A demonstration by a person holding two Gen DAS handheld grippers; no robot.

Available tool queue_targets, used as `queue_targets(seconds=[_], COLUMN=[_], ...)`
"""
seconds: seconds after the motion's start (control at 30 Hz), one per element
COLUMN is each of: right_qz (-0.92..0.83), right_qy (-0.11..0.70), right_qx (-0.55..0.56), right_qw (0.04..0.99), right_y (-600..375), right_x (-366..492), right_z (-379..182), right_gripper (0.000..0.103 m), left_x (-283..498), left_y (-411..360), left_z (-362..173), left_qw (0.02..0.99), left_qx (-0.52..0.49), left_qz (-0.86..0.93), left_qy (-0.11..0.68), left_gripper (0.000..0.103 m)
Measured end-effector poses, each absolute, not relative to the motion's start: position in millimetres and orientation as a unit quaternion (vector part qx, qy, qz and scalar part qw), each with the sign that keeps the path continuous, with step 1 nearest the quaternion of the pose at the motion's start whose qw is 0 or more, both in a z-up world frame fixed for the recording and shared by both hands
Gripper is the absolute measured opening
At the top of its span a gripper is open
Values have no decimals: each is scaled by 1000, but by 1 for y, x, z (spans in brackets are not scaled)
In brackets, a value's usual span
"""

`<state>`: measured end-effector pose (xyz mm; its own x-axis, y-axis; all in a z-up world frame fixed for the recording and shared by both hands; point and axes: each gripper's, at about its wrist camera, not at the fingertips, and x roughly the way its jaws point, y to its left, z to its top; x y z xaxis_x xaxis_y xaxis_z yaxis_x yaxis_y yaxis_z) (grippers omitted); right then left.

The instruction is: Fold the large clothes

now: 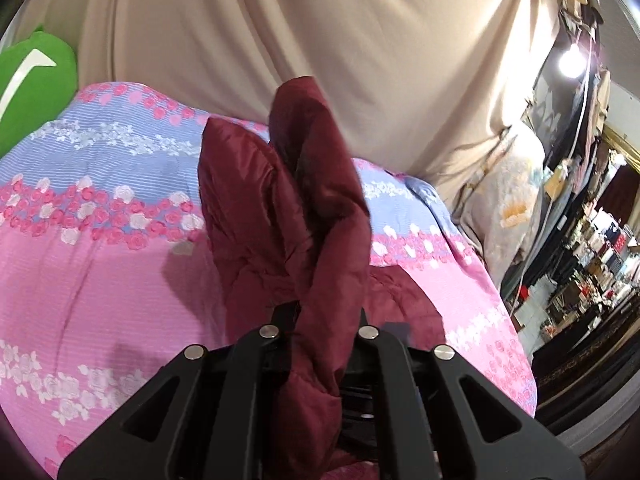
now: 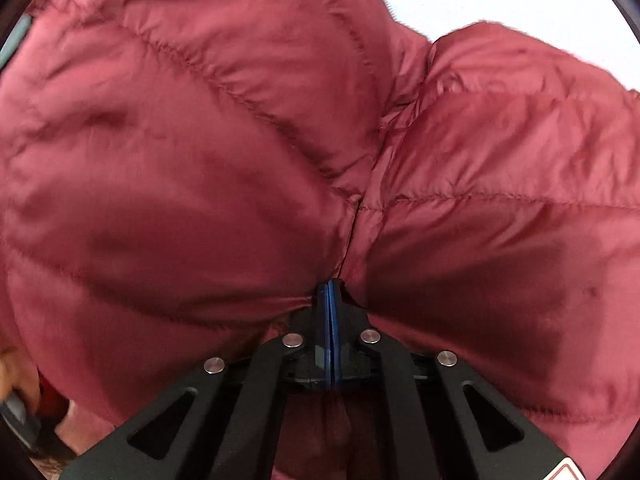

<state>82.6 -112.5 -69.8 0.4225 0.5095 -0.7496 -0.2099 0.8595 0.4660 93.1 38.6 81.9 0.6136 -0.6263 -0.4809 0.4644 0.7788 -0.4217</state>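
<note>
on the far left of the left wrist view a green cushion leans by the beige curtain, and on it i see only a white curved mark, no letters that i can read. next comes the bed cover, pink and blue with rows of roses. in the middle the maroon padded jacket stands up from the left gripper, which is clenched on a fold of it (the cloth runs down between the 2 fingers and hides their tips). the rest of the jacket lies on the bed cover, just to the right of the gripper. at the far right there are crowded shelves, too small to read anything.

in the right wrist view the jacket fills nearly all the picture. the right gripper has its blue pads pressed together, and the quilted cloth bunches at their tip. it seems to pinch a thin edge there, but i cannot tell this for sure. at the bottom right corner a sticker with a red outline shows, and it is cut off, so no writing can be read.

i judge the step as lifting 1 part of the jacket to fold it over the body. the next move calls for carrying the held part across with both grips kept firm, then laying it flat, because the padding is slippery and springs back.
</note>
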Motion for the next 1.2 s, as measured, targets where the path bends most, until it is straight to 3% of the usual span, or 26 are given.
queue_targets(seconds=[0.17,0.4,0.67,0.87,1.07,1.2], right_qz=[233,154,164,202,230,153], right_qy=[491,424,499,497,493,459], right_qx=[178,209,187,197,258,242], right_qw=[820,867,830,820,798,841], right_y=[-113,-203,-180,-153,-177,-250], right_x=[84,81,187,205,199,139], right_z=[-70,-8,-49,-65,-66,-21], right_gripper=[5,6,5,5,5,5], left_x=[92,89,91,103,118,116], left_y=[4,13,31,6,-40,-60], left_z=[75,86,91,89,80,79], left_qw=[888,900,909,908,901,896], left_qx=[-104,-116,-131,-103,-76,-61], left_qz=[-316,-296,-268,-277,-292,-306], left_qy=[317,298,290,298,312,315], left_gripper=[7,7,7,7,7,7])
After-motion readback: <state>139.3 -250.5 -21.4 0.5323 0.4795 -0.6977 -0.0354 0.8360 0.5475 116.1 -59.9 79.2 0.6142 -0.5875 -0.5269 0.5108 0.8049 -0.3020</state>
